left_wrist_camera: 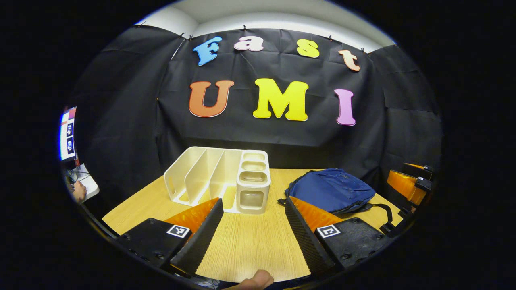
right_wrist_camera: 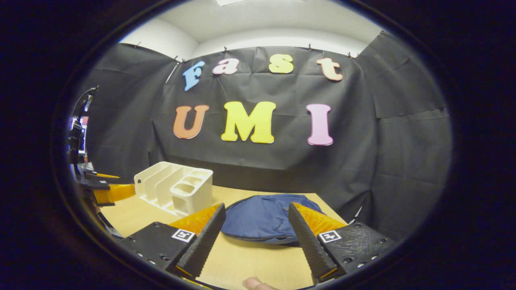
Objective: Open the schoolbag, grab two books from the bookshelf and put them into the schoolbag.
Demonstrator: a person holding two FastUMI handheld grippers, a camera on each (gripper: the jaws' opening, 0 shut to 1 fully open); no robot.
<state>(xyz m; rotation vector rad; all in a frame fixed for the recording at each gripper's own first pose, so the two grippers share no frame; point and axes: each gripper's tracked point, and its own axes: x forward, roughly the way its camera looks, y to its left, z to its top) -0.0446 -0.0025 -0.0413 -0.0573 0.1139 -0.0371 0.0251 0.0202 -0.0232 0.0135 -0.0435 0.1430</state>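
Ahead in the left gripper view, the left gripper (left_wrist_camera: 253, 225) hangs wide apart and empty over the table (left_wrist_camera: 246, 245), facing the white bookshelf (left_wrist_camera: 219, 179); I make out no books in its slots. The blue schoolbag (left_wrist_camera: 330, 190) lies flat off to its right, seemingly closed.

Then the right gripper view: the right gripper (right_wrist_camera: 254, 231), also spread wide and holding nothing, has the schoolbag (right_wrist_camera: 264, 217) straight ahead and close, its long side running across. I judge this hand better placed to open it.
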